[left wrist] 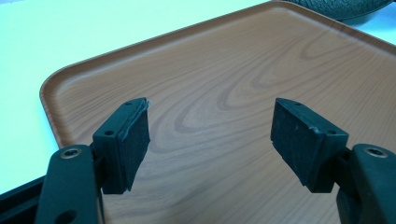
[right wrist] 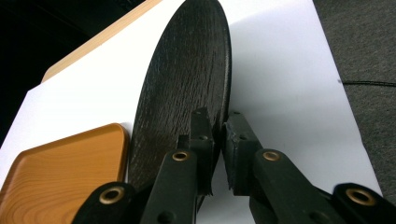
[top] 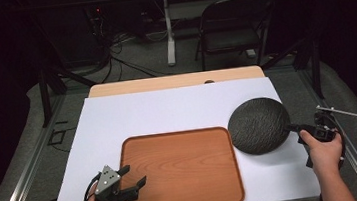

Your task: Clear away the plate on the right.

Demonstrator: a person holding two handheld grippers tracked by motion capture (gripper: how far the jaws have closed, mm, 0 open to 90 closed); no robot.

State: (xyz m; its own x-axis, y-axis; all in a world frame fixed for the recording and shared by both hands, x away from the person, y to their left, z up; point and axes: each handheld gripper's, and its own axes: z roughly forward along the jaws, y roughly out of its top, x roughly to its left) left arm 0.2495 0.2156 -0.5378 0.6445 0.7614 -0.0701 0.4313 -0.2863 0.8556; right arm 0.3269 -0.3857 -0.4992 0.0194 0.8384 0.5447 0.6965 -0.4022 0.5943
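Wooden tray [top: 181, 169] on the white sheet [top: 167, 111], bare inside. Dark round plate [top: 259, 125] just right of it, lifted at its right edge, clamped at the rim between the jaws of the right gripper [top: 294, 129]. Left gripper [top: 133, 177] over the tray's near left corner, jaws spread wide, holding nothing.

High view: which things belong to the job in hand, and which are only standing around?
Job in hand: dark round plate, pinched at its rim by the right gripper; wooden tray; left gripper, open over the tray.

Standing around: folding chair; floor cables.
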